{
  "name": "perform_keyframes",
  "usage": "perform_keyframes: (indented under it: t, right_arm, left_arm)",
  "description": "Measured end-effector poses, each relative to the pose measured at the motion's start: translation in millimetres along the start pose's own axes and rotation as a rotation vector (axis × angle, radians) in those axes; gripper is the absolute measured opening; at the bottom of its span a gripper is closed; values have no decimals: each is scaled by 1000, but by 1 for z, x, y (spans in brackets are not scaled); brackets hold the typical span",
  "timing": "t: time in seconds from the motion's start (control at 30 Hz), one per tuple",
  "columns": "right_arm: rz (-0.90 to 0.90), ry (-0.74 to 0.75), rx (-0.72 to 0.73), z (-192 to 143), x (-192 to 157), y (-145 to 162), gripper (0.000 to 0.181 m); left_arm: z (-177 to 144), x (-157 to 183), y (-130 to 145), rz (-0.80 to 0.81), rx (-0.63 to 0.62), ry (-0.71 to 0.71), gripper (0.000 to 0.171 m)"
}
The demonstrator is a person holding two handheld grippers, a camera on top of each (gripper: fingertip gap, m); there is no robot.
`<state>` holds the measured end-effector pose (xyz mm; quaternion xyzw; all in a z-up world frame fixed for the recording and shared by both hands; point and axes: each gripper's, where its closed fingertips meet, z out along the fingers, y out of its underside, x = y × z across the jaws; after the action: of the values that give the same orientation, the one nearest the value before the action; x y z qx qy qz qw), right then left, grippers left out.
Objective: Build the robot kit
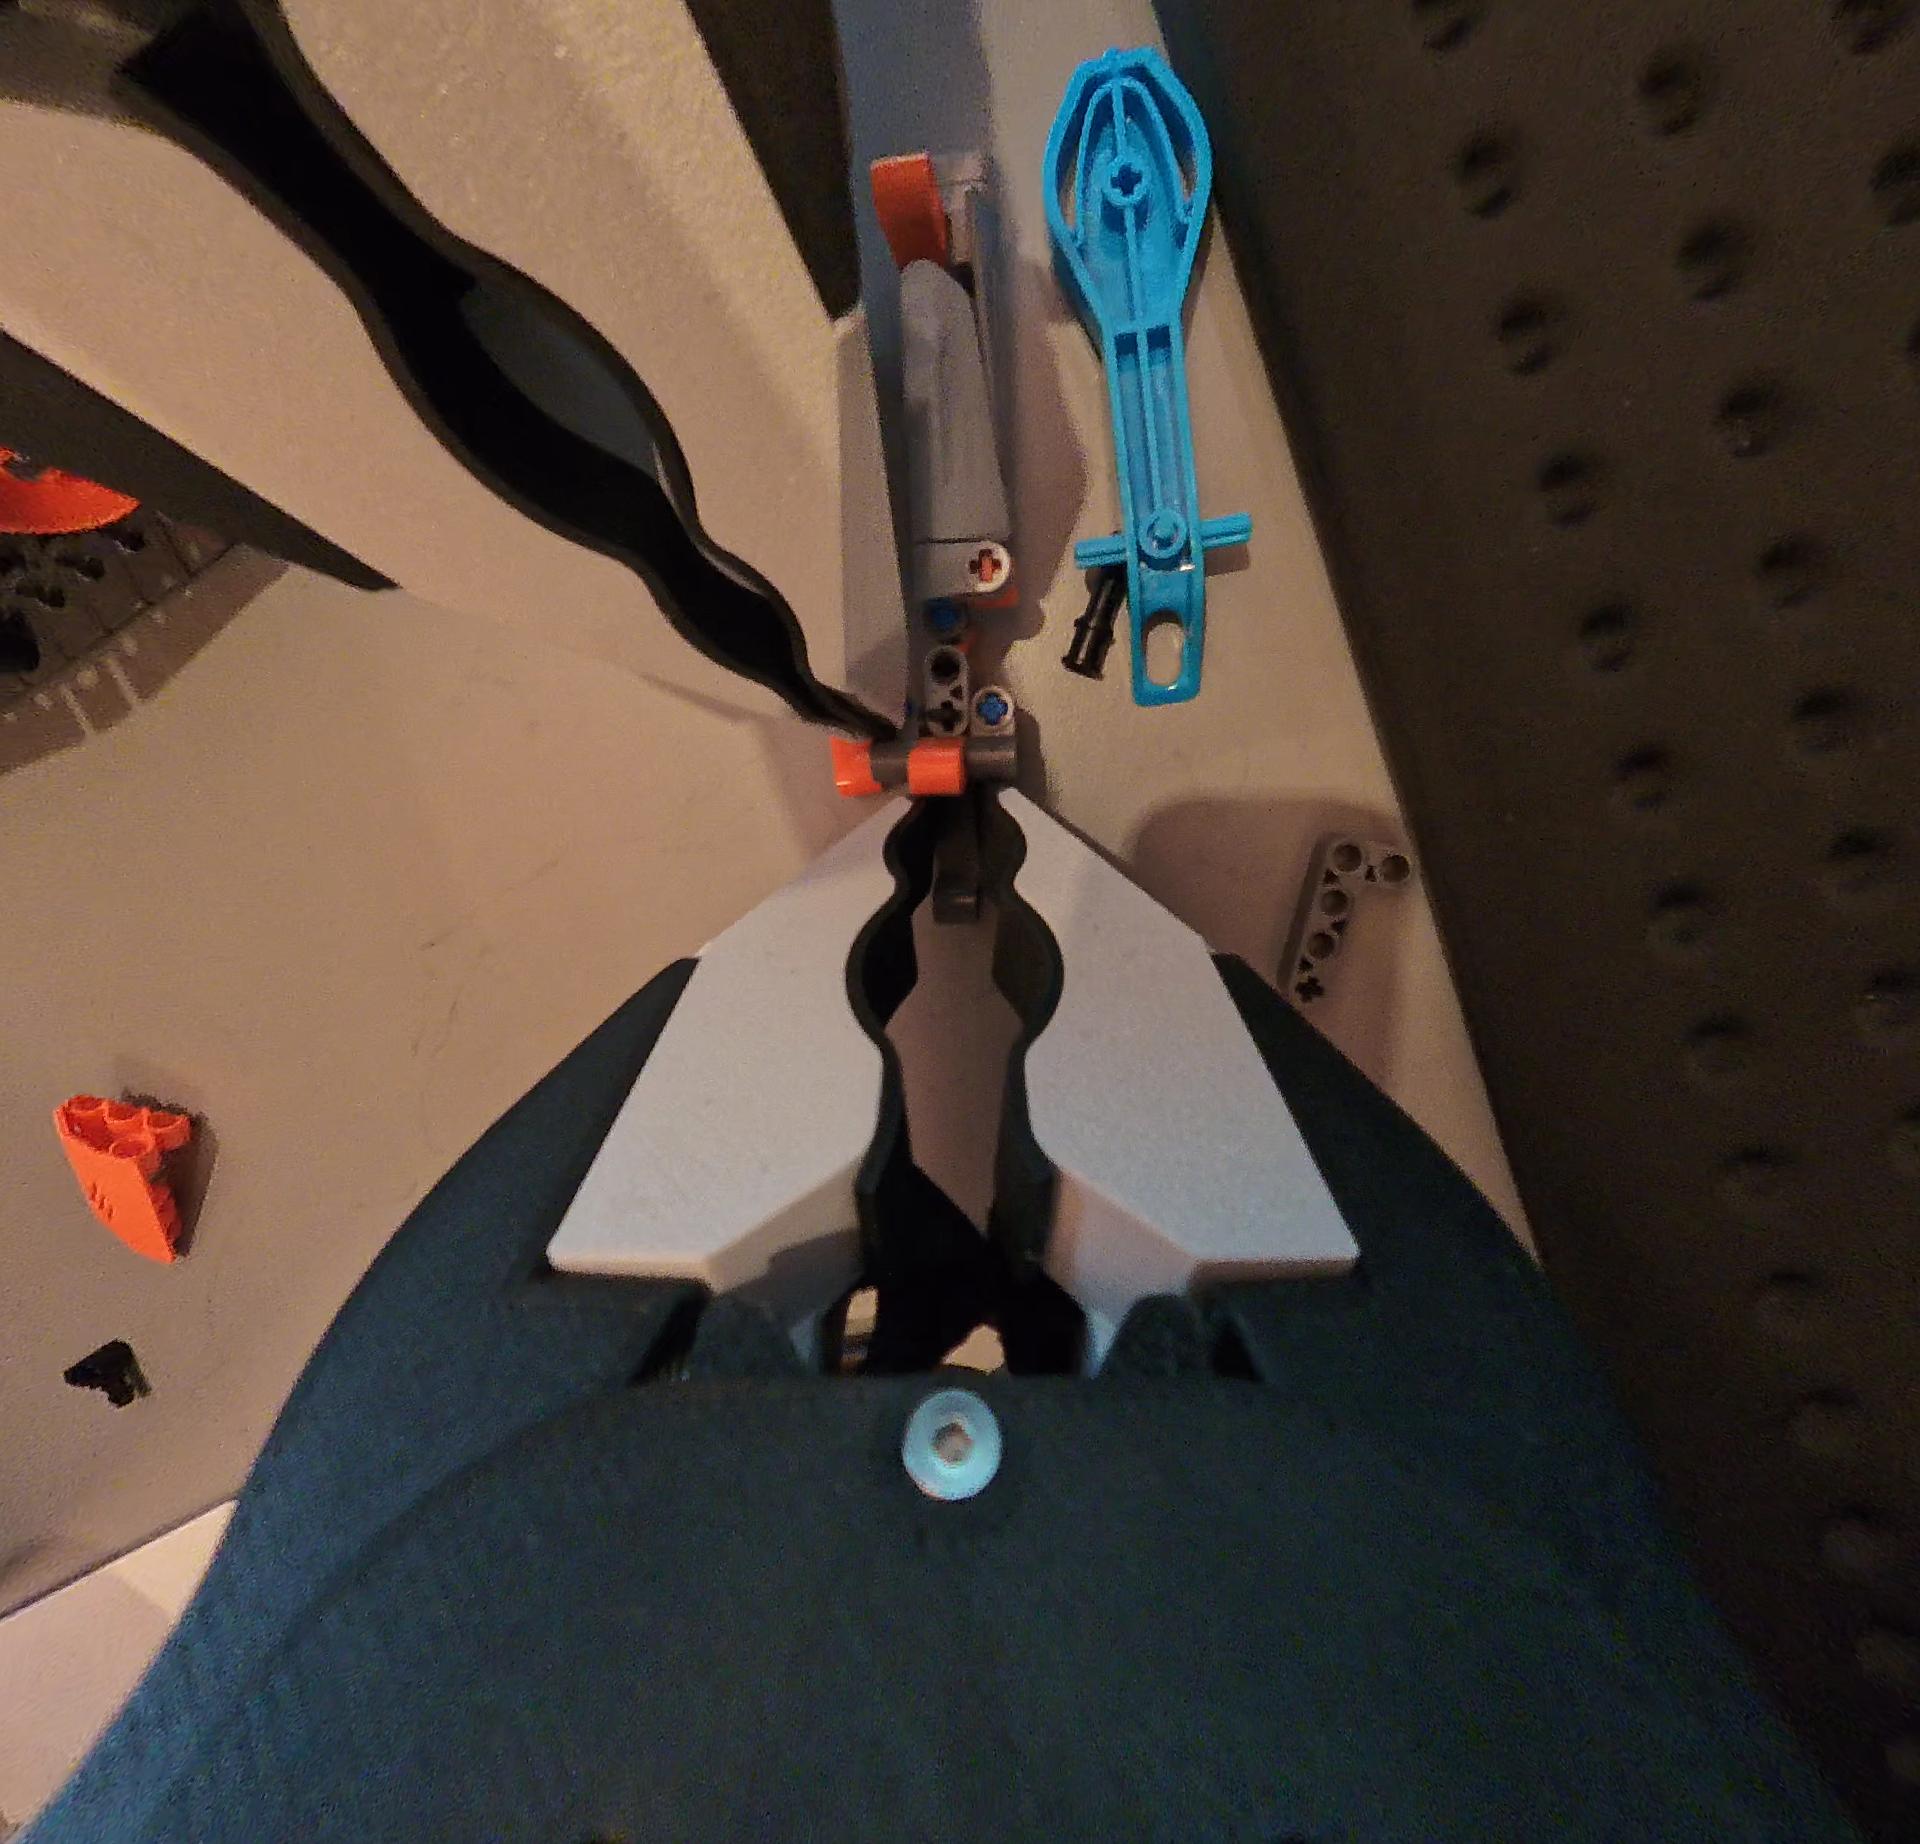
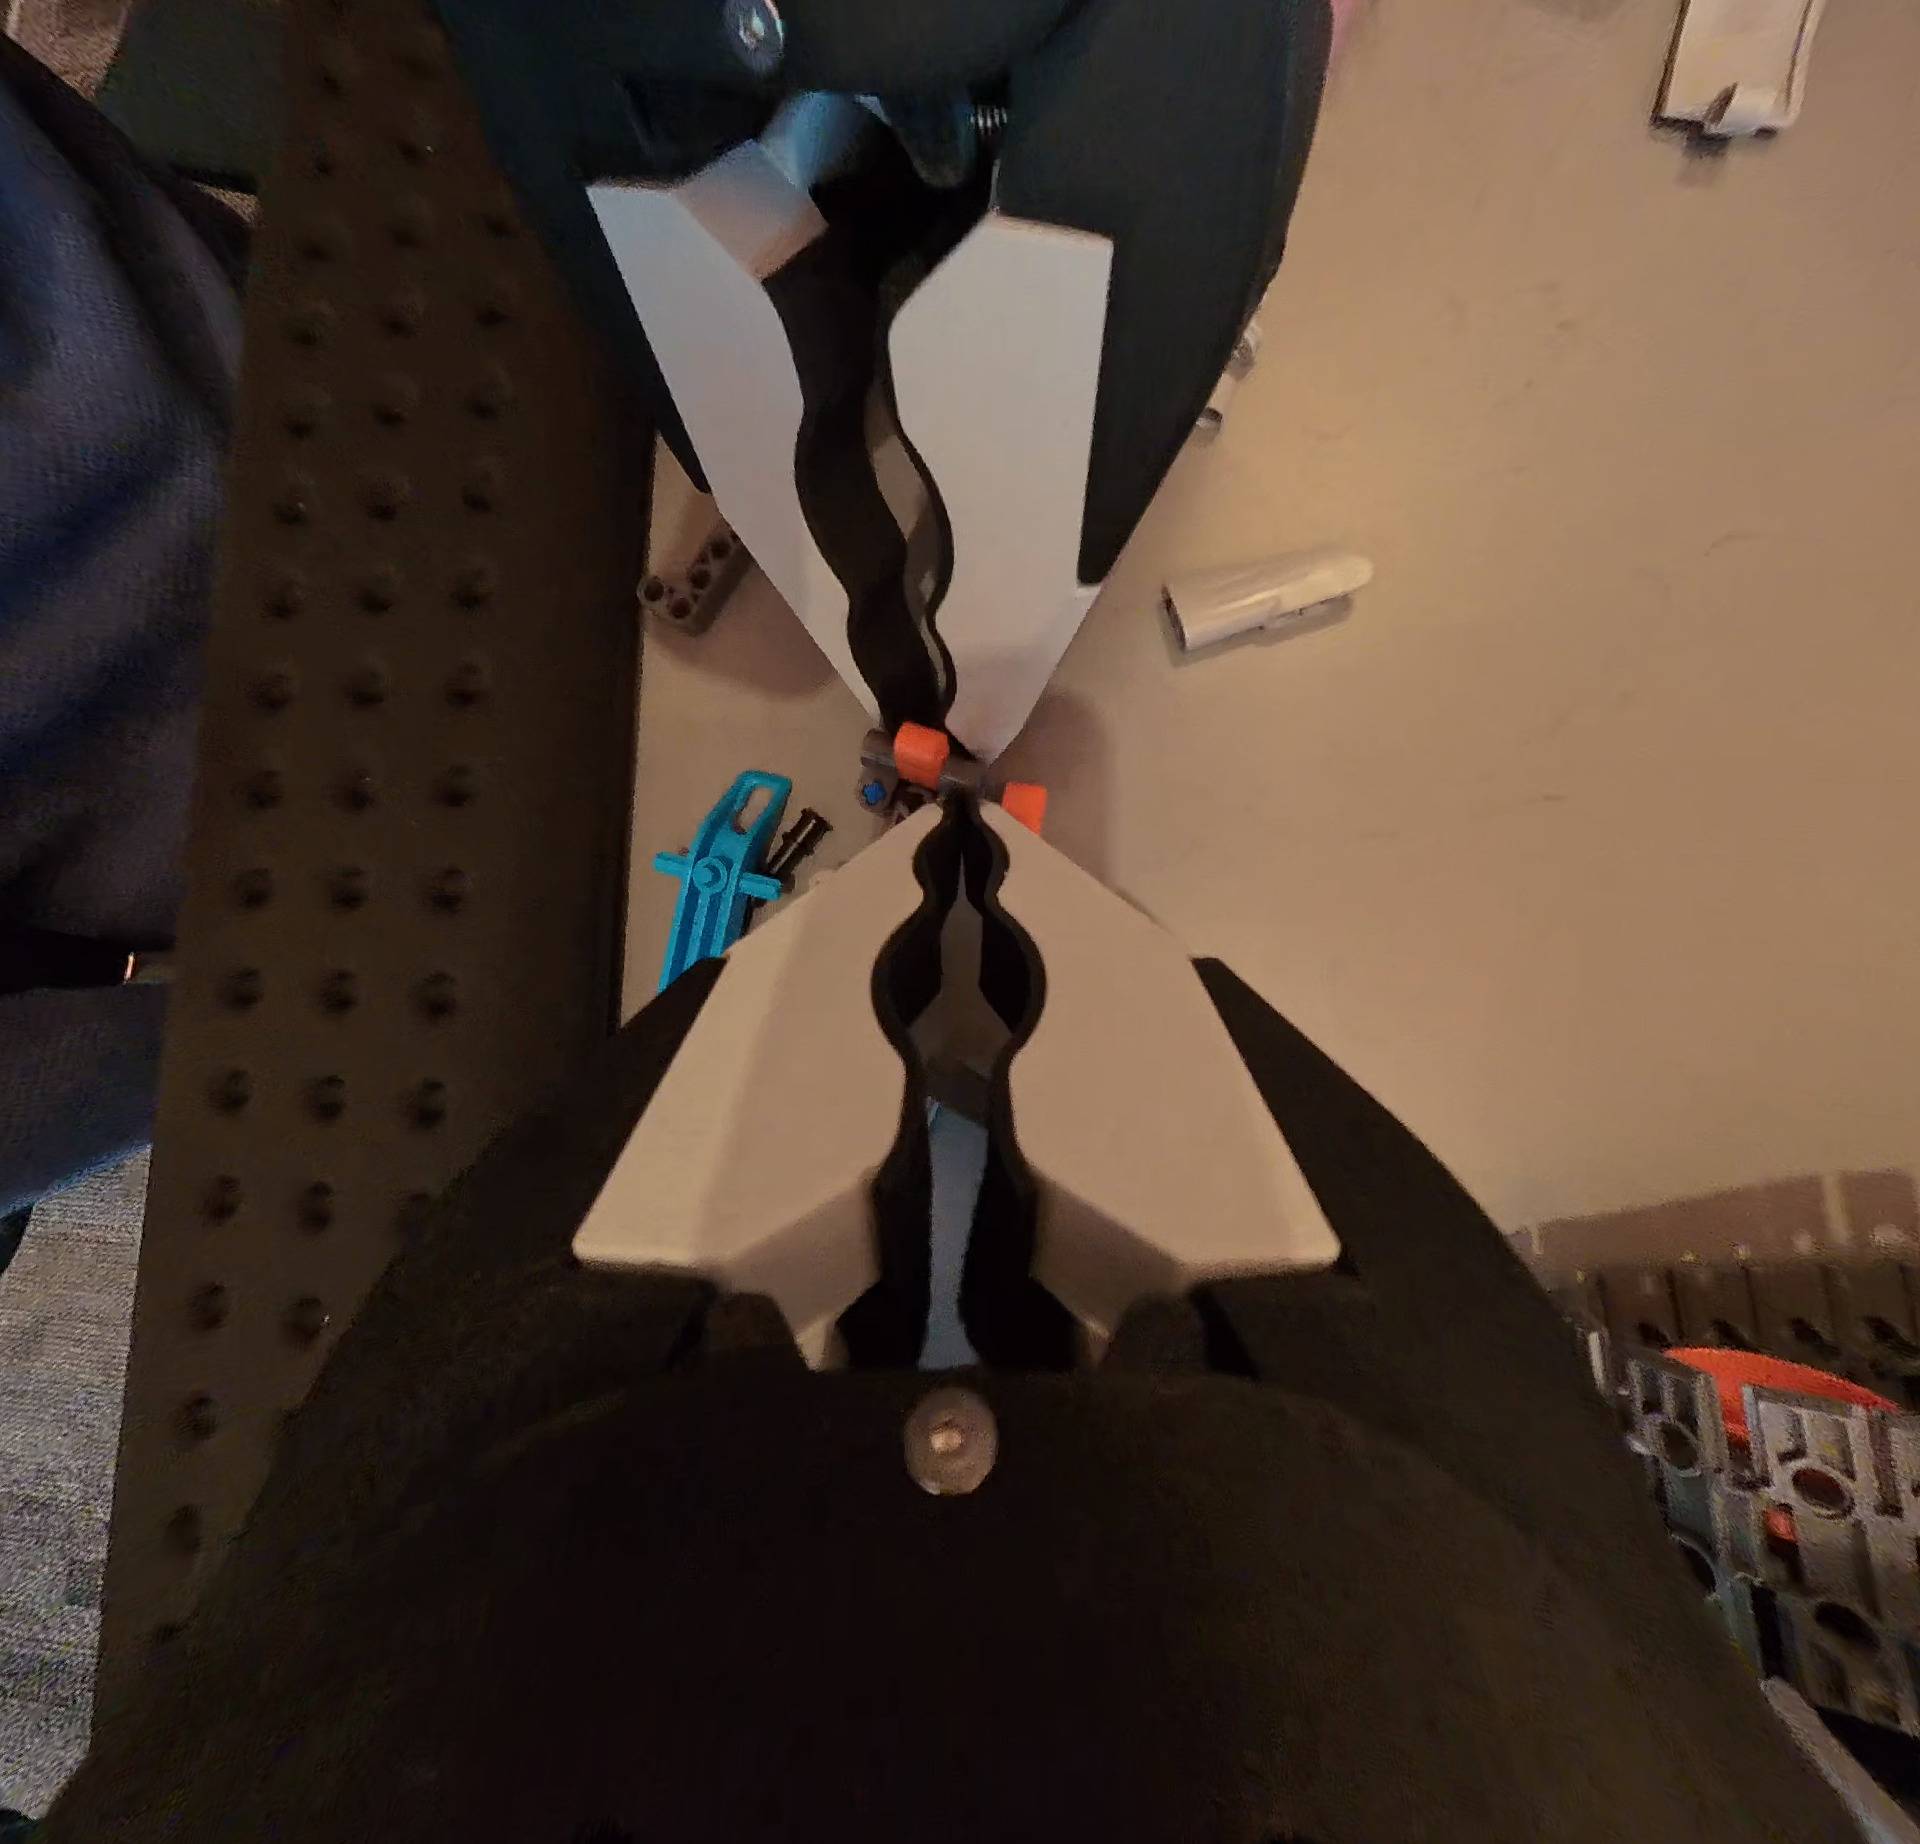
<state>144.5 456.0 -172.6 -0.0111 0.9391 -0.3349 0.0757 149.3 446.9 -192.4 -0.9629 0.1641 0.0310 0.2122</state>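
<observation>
Both grippers, left gripper (image 1: pixel 951 828) and right gripper (image 2: pixel 951 818), meet tip to tip, each pinching the small grey-and-orange plastic brick assembly (image 1: pixel 914 760) above the beige tabletop (image 1: pixel 416 911), so I judge steady, balanced squeezing keeps it from twisting loose, beside the blue openwork plastic paddle (image 1: pixel 1138 340).

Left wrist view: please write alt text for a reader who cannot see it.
The left gripper is shut on a small grey and orange brick assembly, which the right gripper meets from the other side. A blue tool and a grey beam lie beside it on the table.
</observation>
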Motion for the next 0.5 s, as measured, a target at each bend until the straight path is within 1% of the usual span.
perform_keyframes:
  t: [0.23,0.33,0.5]
  right_arm:
    - [-21,40,-83,3,0,3,0]
    - [-35,56,-104,3,-1,3,0]
    - [-37,60,-61,2,0,0,0]
  left_arm:
    - [1,4,-1,-5,-12,35,6]
    - [1,4,-2,-9,-6,28,6]
    - [1,4,-2,-28,14,13,6]
